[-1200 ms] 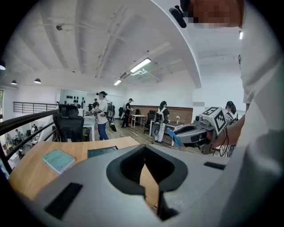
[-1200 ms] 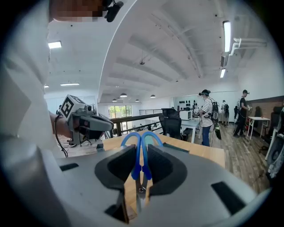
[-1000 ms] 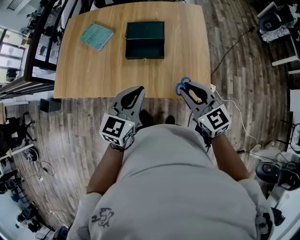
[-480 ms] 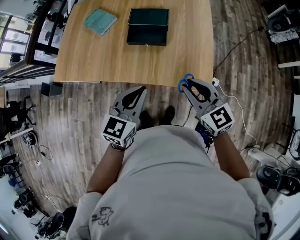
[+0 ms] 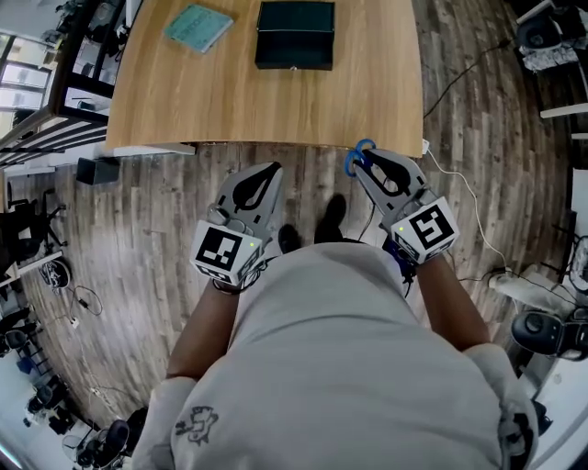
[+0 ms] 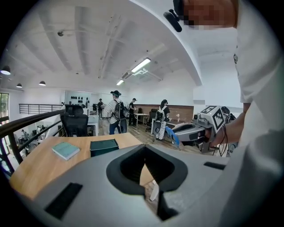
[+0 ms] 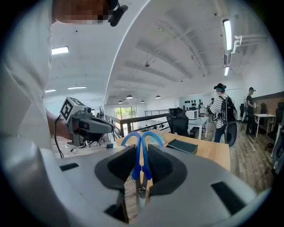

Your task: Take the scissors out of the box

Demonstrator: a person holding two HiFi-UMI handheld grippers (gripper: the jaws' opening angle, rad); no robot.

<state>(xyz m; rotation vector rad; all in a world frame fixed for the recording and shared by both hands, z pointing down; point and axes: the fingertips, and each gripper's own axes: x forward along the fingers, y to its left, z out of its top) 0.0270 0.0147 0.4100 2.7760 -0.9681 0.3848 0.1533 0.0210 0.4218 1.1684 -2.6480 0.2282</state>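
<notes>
An open office with a plank floor [image 5: 138, 239] has one wooden counter [image 5: 276, 101], which carries one dark box [image 5: 294, 35] and one teal notebook [image 5: 197, 26]. Two claws hover short of the counter. The left claw [image 5: 268, 173] is closed and empty. The right claw [image 5: 360, 171] clamps the one pair of scissors [image 5: 361, 156], well clear of the box.

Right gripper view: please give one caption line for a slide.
Right gripper shut on blue-handled scissors, with the wooden table behind.

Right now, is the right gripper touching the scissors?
Touching. The right gripper view shows the right gripper with its jaws closed against the blue handles of the scissors on both sides, with no gap.
</notes>
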